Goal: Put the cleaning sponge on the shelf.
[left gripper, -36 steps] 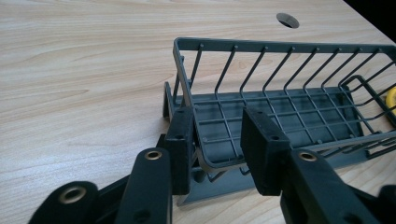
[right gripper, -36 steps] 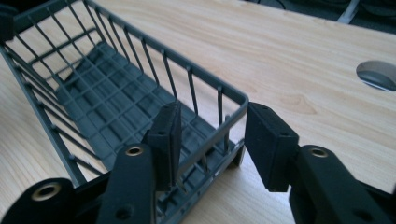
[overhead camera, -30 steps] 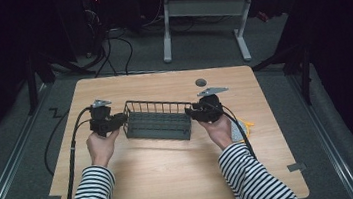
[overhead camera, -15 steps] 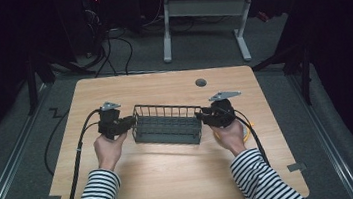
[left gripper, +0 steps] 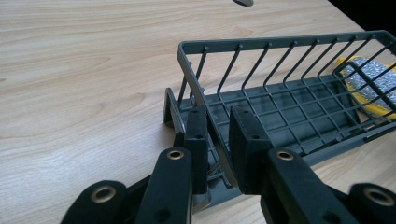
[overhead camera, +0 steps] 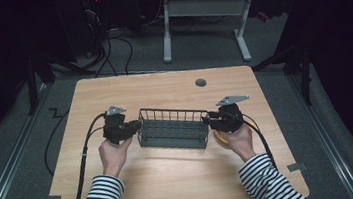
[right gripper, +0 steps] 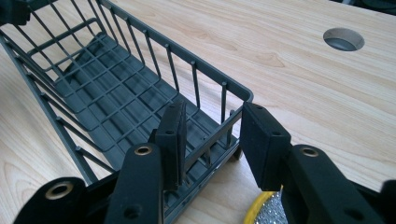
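We see a light wooden desk point(overhead camera: 173, 180) with a round cable hole point(overhead camera: 201, 82) near its far edge. On the desk, just beside one short end of a basket, lies a yellow sponge with a silvery scouring face point(left gripper: 373, 84), partly hidden. Beyond the desk, on a grey carpeted floor point(overhead camera: 209, 50), stands a white metal table frame point(overhead camera: 200, 14). Black cables point(overhead camera: 122, 40) lie on the floor in the dark room behind.
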Demonstrator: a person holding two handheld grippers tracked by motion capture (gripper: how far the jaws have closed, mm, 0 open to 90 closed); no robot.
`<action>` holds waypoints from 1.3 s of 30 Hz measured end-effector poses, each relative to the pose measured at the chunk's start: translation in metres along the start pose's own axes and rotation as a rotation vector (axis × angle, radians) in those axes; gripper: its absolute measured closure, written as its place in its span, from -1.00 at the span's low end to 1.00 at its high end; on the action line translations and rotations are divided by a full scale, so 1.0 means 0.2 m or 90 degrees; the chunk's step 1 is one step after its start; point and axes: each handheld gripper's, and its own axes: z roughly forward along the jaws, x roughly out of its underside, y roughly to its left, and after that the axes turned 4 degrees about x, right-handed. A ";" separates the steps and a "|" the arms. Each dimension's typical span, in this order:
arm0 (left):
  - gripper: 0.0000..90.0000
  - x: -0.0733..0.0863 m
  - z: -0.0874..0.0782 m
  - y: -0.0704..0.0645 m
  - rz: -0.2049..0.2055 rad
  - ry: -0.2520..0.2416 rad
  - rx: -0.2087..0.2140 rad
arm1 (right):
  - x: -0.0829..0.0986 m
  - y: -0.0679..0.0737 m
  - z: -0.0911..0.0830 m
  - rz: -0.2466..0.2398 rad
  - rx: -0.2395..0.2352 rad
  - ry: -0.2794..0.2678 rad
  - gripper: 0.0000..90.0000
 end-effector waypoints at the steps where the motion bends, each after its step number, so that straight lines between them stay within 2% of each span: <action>1: 0.73 0.00 0.00 0.00 -0.004 -0.002 0.004 | 0.00 0.00 0.00 0.001 0.000 0.002 0.37; 8: 0.69 0.02 -0.01 -0.01 -0.001 -0.004 0.009 | 0.02 0.01 -0.02 -0.003 -0.001 -0.001 0.35; 10: 0.53 0.01 -0.01 -0.01 -0.006 -0.008 0.005 | 0.03 0.01 -0.02 0.002 0.006 -0.010 0.24; 11: 0.32 0.02 -0.03 -0.01 -0.002 -0.015 -0.001 | 0.04 0.01 -0.03 0.007 0.015 -0.015 0.09; 12: 0.22 0.02 -0.03 -0.01 -0.002 -0.015 -0.001 | 0.04 0.01 -0.03 0.007 0.015 -0.015 0.09; 13: 0.22 0.02 -0.04 -0.01 0.001 -0.018 -0.007 | 0.05 0.01 -0.04 0.009 0.018 -0.015 0.02; 15: -0.03 0.01 -0.06 -0.02 0.004 -0.029 -0.011 | 0.05 -0.01 -0.07 0.021 0.023 -0.027 -0.11; 18: -0.12 0.01 -0.10 -0.01 0.005 -0.035 -0.005 | 0.05 -0.02 -0.09 0.039 0.018 -0.035 -0.19; 20: -0.21 0.02 -0.12 -0.01 0.006 -0.033 -0.012 | 0.05 -0.03 -0.11 0.047 0.029 -0.045 -0.23; 24: -0.26 0.07 -0.18 0.00 0.003 -0.053 -0.015 | 0.05 -0.03 -0.15 0.052 0.037 -0.066 -0.28; 27: -0.26 0.12 -0.22 0.01 0.013 -0.058 -0.036 | 0.07 -0.06 -0.17 0.068 0.032 -0.083 -0.27; 30: -0.26 0.20 -0.26 0.03 0.020 -0.050 -0.064 | 0.12 -0.10 -0.19 0.085 0.043 -0.082 -0.33; 31: -0.27 0.22 -0.26 0.04 0.020 -0.046 -0.070 | 0.16 -0.15 -0.21 0.103 0.042 -0.092 -0.34; 34: -0.28 0.30 -0.27 0.06 0.016 -0.030 -0.087 | 0.18 -0.18 -0.23 0.111 0.050 -0.080 -0.39; 37: -0.31 0.37 -0.25 0.08 0.003 -0.014 -0.088 | 0.24 -0.23 -0.26 0.122 0.059 -0.083 -0.40; 38: -0.35 0.41 -0.24 0.10 -0.005 -0.006 -0.088 | 0.27 -0.27 -0.27 0.134 0.070 -0.069 -0.44; 39: -0.35 0.42 -0.24 0.10 -0.009 0.000 -0.089 | 0.27 -0.27 -0.27 0.134 0.070 -0.069 -0.44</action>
